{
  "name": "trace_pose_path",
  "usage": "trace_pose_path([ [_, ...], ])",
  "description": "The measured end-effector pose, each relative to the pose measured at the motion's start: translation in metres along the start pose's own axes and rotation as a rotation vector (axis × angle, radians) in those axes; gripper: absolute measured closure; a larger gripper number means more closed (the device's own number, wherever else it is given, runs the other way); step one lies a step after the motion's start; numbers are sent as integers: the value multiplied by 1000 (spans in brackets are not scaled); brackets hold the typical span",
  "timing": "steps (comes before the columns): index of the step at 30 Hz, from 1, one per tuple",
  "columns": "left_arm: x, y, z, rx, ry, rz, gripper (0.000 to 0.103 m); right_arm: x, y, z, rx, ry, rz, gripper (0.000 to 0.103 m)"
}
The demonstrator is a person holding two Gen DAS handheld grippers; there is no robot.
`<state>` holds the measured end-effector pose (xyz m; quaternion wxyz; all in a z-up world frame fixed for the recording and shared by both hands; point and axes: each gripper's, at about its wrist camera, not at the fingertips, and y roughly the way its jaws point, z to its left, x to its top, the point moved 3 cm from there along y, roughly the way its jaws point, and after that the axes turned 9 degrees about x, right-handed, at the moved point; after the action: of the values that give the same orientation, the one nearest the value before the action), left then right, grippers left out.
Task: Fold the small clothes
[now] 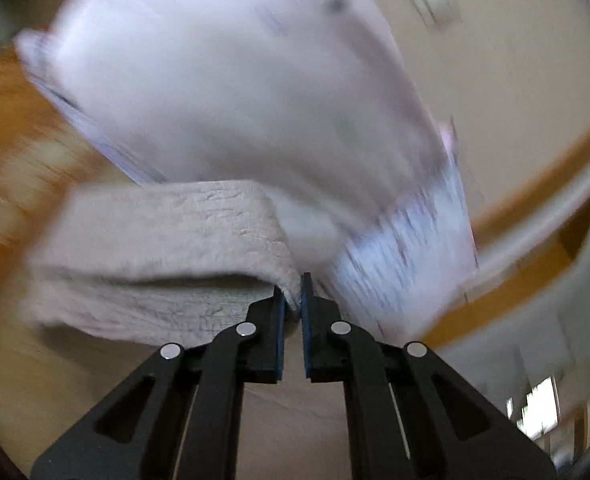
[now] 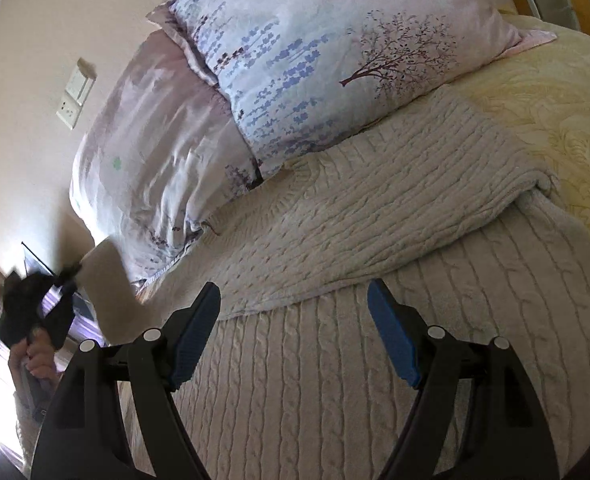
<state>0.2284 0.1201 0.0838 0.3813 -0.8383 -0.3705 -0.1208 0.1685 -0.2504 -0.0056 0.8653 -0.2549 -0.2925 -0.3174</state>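
Note:
A cream cable-knit sweater lies on the bed, one part folded over the rest. My right gripper is open and empty just above it. My left gripper is shut on a lifted edge of the same sweater, which hangs to its left. The left wrist view is blurred by motion. In the right wrist view the left gripper shows at the far left, holding a raised flap of the sweater.
Two floral lilac pillows lie at the head of the bed, close behind the sweater. A yellowish bedspread shows at the right. A wall with switch plates is on the left. A wooden bed frame shows in the left wrist view.

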Motion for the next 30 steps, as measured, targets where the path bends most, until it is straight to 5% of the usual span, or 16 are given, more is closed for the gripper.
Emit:
trace_pose_path([
  [4, -70, 84, -51, 8, 168, 205, 93, 3, -17, 0, -33, -31, -5, 25],
  [6, -99, 108, -58, 56, 223, 284, 78, 9, -27, -3, -66, -39, -3, 25],
  [10, -112, 92, -49, 13, 245, 296, 49, 25, -38, 8, -89, -124, 15, 25],
  [12, -100, 69, -38, 15, 243, 246, 44, 34, -31, 29, -72, -223, 38, 26],
  [18, -56, 14, 41, 114, 121, 118, 47, 30, 30, 106, 54, -491, 182, 38],
  [22, -48, 12, 75, 192, 78, 118, 52, 3, 88, 158, 109, -693, 296, 52],
  [30, -49, 11, 98, 197, 72, 137, 57, -57, 182, 192, 46, -883, 482, 56],
])
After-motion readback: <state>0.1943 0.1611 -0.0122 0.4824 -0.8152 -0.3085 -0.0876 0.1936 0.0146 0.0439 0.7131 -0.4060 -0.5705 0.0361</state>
